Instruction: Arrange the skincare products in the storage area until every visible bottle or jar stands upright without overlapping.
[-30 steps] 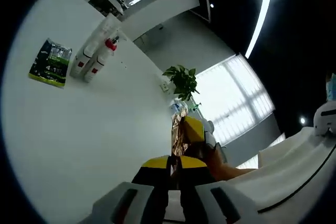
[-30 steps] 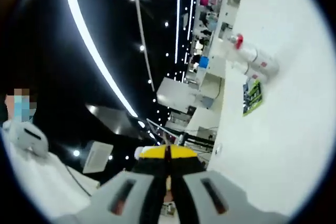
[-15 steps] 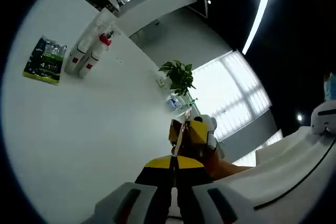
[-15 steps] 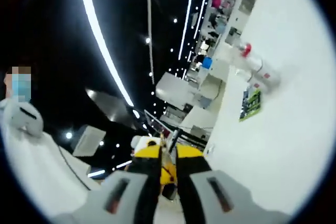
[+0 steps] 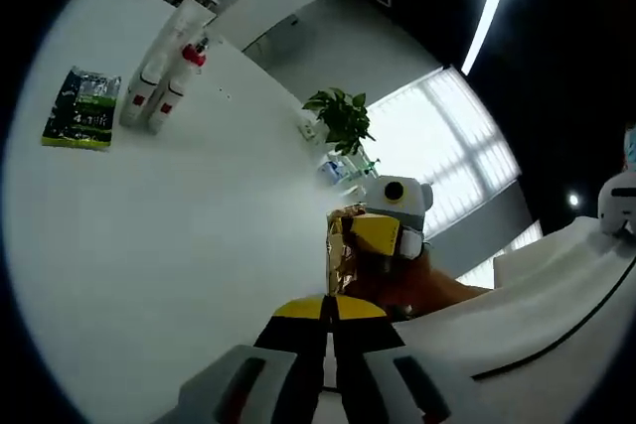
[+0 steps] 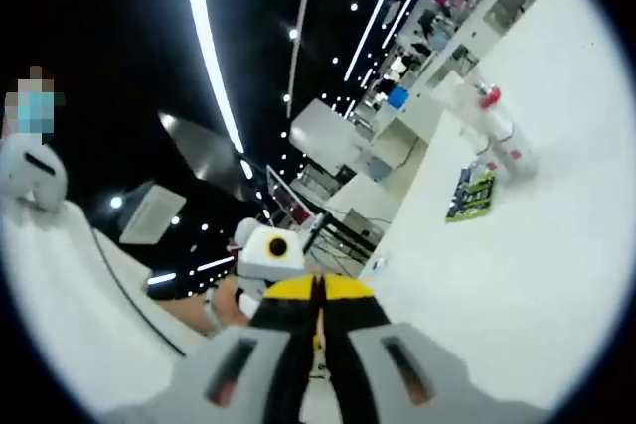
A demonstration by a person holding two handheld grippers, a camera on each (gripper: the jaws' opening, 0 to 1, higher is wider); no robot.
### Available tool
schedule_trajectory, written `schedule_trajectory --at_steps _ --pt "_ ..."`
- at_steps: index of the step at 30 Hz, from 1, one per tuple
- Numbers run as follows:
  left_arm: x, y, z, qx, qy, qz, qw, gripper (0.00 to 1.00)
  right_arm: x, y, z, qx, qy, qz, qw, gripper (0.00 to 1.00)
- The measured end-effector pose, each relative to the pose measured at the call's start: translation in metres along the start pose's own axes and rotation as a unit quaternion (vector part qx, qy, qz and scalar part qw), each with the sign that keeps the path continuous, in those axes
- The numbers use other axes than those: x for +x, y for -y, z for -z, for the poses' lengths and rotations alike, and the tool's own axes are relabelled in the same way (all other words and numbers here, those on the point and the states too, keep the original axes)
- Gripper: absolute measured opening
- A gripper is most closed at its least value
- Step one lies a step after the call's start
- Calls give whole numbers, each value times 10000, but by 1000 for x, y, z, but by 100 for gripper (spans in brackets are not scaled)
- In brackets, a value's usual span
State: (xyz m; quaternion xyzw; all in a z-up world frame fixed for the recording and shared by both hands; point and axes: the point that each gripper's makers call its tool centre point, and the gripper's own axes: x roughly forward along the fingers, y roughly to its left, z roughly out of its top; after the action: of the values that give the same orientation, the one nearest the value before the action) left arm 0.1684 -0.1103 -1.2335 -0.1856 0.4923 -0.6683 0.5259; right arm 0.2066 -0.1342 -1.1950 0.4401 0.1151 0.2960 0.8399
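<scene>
White and smooth, the surface [image 5: 169,245] runs away under dark ceilings crossed by bright light strips. In the left gripper view the left gripper [image 5: 328,307] has its yellow-tipped jaws pressed together with nothing between them. Just beyond it the other gripper comes in from the right, and a crinkled gold foil packet [image 5: 340,255] stands against its yellow jaw; whether that packet is clamped there I cannot tell. In the right gripper view the right gripper [image 6: 317,290] shows its yellow tips meeting, with no gap and nothing visible between them.

Farther off sits a leafy potted plant [image 5: 341,122] by a large bright window. Farthest across the surface, two white plastic bottles [image 5: 159,89] lie on their sides, touching along their length, one with a red pump top [image 5: 194,55]; their long axes point away toward the far edge. Red marks on their labels are too small to read. Just beside them lies a flat green and black sachet [image 5: 79,108] with a yellow edge, its print also illegible.
</scene>
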Motion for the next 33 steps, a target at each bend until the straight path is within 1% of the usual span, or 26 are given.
schedule_trajectory --at_steps 1,3,4,6,7,8,10,11,14,15,17,20,22,24,25,27,29,31,33 --pt "-1 1 -1 32 105 11 9999 3 0 -1 -1 126 69 -50 9999 0" --pt "-4 3 -2 -45 281 85 9996 4 2 0 -1 306 153 -92 9994 0" --pt "-6 6 -3 -229 432 184 9986 4 3 1 0 533 207 -85 9983 0" --pt "-9 7 0 -291 526 213 9980 4 6 0 -1 793 307 -143 9963 0" --pt "-11 8 1 -396 544 283 9973 3 7 0 -1 861 354 -132 9956 0" --pt "-13 8 1 -487 576 314 9967 2 9 -1 1 903 322 -104 9953 0" --pt "-17 8 0 -605 626 353 9956 2 12 -6 1 870 331 -82 9956 0" --pt "-20 10 0 -587 611 412 9956 1 13 -7 1 865 320 -71 9957 0" --pt "-26 11 -4 -622 624 449 9951 1 19 -11 -1 771 233 -92 9967 3" --pt "-30 11 -7 -668 639 495 9945 1 22 -11 -2 648 146 -55 9978 7" --pt "-39 12 -15 -703 768 540 9931 1 28 -11 2 541 -108 21 9985 10" --pt "-51 12 -29 -745 1043 579 9901 0 37 -16 9 449 -537 9 9976 11" --pt "-61 10 -37 -874 1195 643 9869 0 41 -15 12 478 -717 40 9963 6" --pt "-64 8 -38 -881 1234 599 9866 0 44 -18 10 516 -747 53 9959 1" --pt "-66 6 -38 -927 1240 587 9862 0 46 -19 11 551 -783 109 9953 1" --pt "-71 7 -41 -947 1303 640 9849 1 50 -24 9 460 -771 138 9959 0" --pt "-72 7 -43 -936 1343 667 9843 1 52 -24 8 410 -759 172 9961 0" --pt "-75 3 -45 -981 1391 657 9832 1 54 -21 8 490 -698 275 9960 0" --pt "-76 2 -47 -904 1409 640 9838 1 56 -21 8 435 -570 356 9968 0"
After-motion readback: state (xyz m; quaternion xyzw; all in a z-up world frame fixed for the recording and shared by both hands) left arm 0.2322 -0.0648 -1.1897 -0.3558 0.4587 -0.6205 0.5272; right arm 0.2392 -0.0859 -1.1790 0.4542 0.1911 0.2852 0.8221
